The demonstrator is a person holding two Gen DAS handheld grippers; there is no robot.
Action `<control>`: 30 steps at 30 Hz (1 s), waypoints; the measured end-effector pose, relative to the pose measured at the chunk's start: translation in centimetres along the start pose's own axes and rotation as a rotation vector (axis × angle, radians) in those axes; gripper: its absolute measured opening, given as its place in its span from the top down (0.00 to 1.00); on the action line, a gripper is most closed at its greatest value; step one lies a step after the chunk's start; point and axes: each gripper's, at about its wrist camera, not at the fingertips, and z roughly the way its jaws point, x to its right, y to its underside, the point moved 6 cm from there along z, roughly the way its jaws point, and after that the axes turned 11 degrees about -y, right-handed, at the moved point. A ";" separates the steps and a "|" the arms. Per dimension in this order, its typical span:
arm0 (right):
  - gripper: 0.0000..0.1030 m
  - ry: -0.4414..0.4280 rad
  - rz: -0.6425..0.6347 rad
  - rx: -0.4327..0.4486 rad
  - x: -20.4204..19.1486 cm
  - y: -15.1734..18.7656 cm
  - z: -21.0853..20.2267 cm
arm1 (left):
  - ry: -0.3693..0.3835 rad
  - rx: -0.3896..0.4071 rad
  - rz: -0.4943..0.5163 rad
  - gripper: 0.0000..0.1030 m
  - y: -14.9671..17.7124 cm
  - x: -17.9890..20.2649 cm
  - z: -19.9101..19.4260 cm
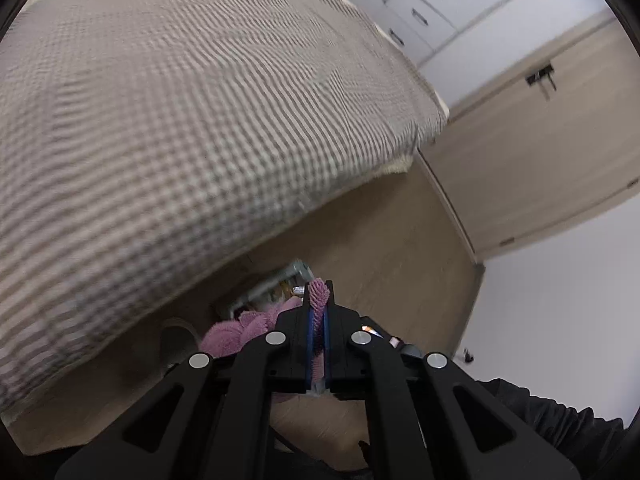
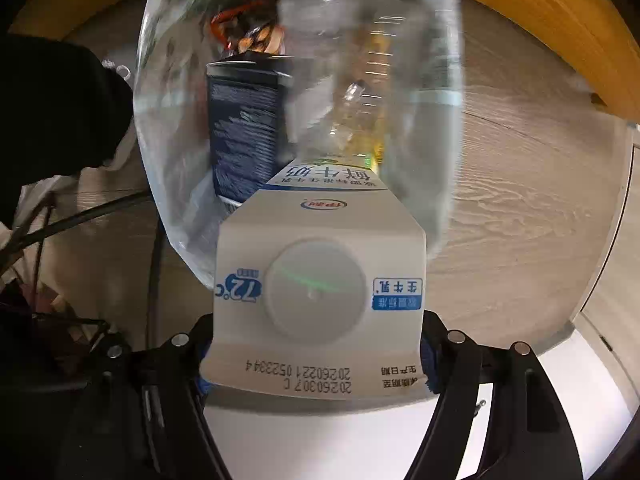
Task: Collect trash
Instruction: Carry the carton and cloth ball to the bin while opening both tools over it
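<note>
Left gripper [image 1: 318, 320]: my black two-finger tool was clamped fully together on a pink nubbed strip of soft material [image 1: 317, 300], which stood up between the blue pads and poked past the tips.
Below left gripper: a bunched pink fuzzy cloth [image 1: 240, 330] lay just under the fingers; whether it was one piece with the strip, I could not tell.
Right gripper [image 2: 316, 344]: my fingers stood wide, clamped on both sides of a white milk carton with blue print and a round white cap [image 2: 316, 292]; cap end faced the camera.
Carton position: held over the mouth of a clear plastic trash bag [image 2: 168, 128], its far end at the bag opening.
Bag contents: a dark blue woven pouch-like item [image 2: 244, 136], a clear crumpled plastic bottle [image 2: 352, 96], orange and dark scraps [image 2: 244, 36] at the far end; blurred.
Floor: pale wood-grain floor [image 2: 520, 184] carried the bag.
Bed: a grey-and-white checked bedcover [image 1: 180, 120] filled the left wrist view's upper left, its edge above the floor.
Other: black cables [image 2: 80, 216] ran beside the bag's left side; a dark sleeve [image 1: 560, 416] showed at the lower right of the left wrist view.
</note>
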 end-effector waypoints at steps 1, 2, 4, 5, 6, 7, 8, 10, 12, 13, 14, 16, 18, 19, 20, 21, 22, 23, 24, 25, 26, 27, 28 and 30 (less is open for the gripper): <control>0.31 -0.023 0.027 0.018 0.1 -0.3 0.0 | -0.012 -0.021 0.019 1.00 0.0 0.7 1.5; 0.30 -0.052 0.069 0.054 0.5 -0.4 0.0 | -0.020 -0.058 0.022 1.00 0.1 1.1 3.4; 0.30 -0.071 0.108 0.104 0.8 -0.2 -0.7 | -0.017 -0.133 0.009 1.00 0.2 1.7 6.6; 0.30 -0.080 0.116 0.122 0.9 0.3 -1.1 | -0.022 -0.159 0.015 1.00 0.3 2.0 8.1; 0.30 -0.090 0.119 0.134 0.9 0.7 -1.5 | -0.050 -0.192 0.027 1.00 0.5 2.4 10.3; 0.29 -0.107 0.125 0.151 0.4 1.0 -1.6 | -0.065 -0.211 0.039 1.00 0.7 2.8 11.5; 0.29 -0.122 0.129 0.169 0.3 1.6 -2.1 | -0.071 -0.232 0.057 1.00 0.9 3.3 12.8; 0.29 -0.150 0.155 0.229 0.7 2.8 -3.8 | -0.073 -0.300 0.063 1.00 1.8 3.9 16.2; 0.29 -0.179 0.201 0.284 1.4 4.1 -5.1 | -0.094 -0.362 0.053 0.99 2.8 4.0 19.3; 0.29 -0.197 0.231 0.317 1.9 4.8 -5.9 | -0.107 -0.397 0.055 0.99 3.5 4.0 21.0; 0.29 -0.210 0.252 0.337 2.2 5.3 -6.4 | -0.137 -0.428 0.052 0.99 4.1 3.6 22.7; 0.29 -0.231 0.291 0.383 2.9 6.5 -7.3 | -0.187 -0.477 0.066 0.99 4.9 3.0 24.6; 0.29 -0.238 0.316 0.408 3.4 7.2 -7.5 | -0.206 -0.504 0.083 0.99 5.2 2.9 26.2; 0.29 -0.247 0.332 0.418 3.6 7.7 -7.5 | -0.213 -0.507 0.099 0.99 5.3 2.9 26.5; 0.29 -0.256 0.351 0.427 3.8 8.1 -7.4 | -0.235 -0.511 0.120 0.99 5.4 2.8 27.2; 0.29 -0.266 0.369 0.431 3.8 8.3 -7.1 | -0.264 -0.517 0.138 0.99 5.4 2.7 28.0; 0.29 -0.274 0.379 0.430 4.0 8.3 -7.1 | -0.281 -0.523 0.144 0.98 5.6 2.4 28.6; 0.29 -0.278 0.391 0.431 4.1 8.4 -6.9 | -0.291 -0.540 0.133 0.98 5.9 2.1 29.4; 0.29 -0.276 0.398 0.433 4.1 8.4 -6.8 | -0.288 -0.555 0.119 0.96 6.1 1.8 29.9; 0.29 -0.273 0.405 0.436 4.2 8.5 -6.7 | -0.273 -0.564 0.110 0.89 6.0 1.9 30.4; 0.29 -0.267 0.412 0.437 4.2 8.5 -6.6 | -0.247 -0.576 0.116 0.86 6.2 2.0 30.6; 0.29 -0.262 0.418 0.436 4.1 8.4 -6.5 | -0.241 -0.581 0.128 0.77 6.3 2.1 30.7; 0.29 -0.257 0.425 0.436 4.0 8.4 -6.4 | -0.251 -0.581 0.149 0.59 6.4 2.2 30.6; 0.29 -0.260 0.425 0.448 3.8 8.4 -6.7 | -0.271 -0.555 0.174 0.44 6.0 2.5 30.1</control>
